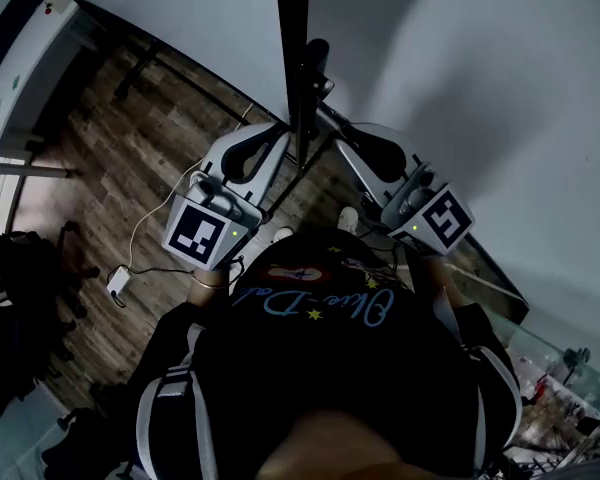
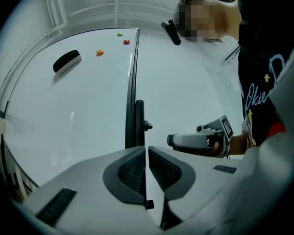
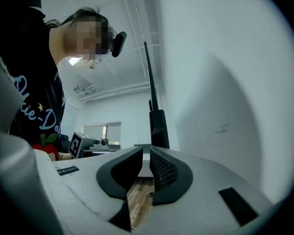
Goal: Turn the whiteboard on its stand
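The whiteboard (image 1: 500, 88) fills the top of the head view, with its black stand post (image 1: 294, 58) running down the middle. My left gripper (image 1: 270, 143) sits just left of the post and my right gripper (image 1: 355, 143) just right of it. In the left gripper view the left gripper (image 2: 147, 153) shows only a narrow slit between its pads, nothing seen in it, with the post (image 2: 139, 121) and the board face (image 2: 78, 111) straight ahead. The right gripper (image 3: 149, 163) stands slightly open with wooden floor (image 3: 137, 199) showing through the gap; the post (image 3: 159, 126) rises just beyond it.
A black eraser (image 2: 66, 61) and three small magnets, one orange (image 2: 100, 52), cling to the board. Below lie a wooden floor, a white cable with an adapter (image 1: 118, 283), and dark chairs (image 1: 20, 298) at the left. A cluttered glass surface (image 1: 560, 378) is at the lower right.
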Demonstrator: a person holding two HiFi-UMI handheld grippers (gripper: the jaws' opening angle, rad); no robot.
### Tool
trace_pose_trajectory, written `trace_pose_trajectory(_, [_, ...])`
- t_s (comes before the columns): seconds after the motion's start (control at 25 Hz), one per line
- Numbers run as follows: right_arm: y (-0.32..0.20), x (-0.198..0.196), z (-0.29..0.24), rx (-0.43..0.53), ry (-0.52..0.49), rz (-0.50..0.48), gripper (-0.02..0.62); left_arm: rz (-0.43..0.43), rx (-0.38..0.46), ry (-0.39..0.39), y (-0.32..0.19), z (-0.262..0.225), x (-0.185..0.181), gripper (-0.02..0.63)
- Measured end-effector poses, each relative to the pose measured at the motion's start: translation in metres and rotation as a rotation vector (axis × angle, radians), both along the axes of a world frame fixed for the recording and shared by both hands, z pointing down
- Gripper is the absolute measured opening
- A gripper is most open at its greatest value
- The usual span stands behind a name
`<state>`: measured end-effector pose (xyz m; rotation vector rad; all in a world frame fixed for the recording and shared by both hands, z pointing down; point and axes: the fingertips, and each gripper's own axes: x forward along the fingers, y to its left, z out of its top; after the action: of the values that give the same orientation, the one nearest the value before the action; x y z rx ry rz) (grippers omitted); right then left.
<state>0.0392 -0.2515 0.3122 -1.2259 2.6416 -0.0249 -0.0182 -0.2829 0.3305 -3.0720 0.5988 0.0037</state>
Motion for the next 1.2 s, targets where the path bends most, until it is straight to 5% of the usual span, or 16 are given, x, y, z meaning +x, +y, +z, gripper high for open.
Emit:
trace_pose_trajectory(0.36, [-0.024, -0.01, -0.012, 0.001, 0.02, -0.163, 0.074, -0.094, 0.006, -0.019, -0.006, -0.014, -0.003, 0.096])
trace_pose_trajectory(1.2, [-0.047, -0.036, -0.022, 0.016, 0.035, -0.481, 0.132, -0.261, -0.02, -0.038, -0.006, -0.024, -0.002, 0.118])
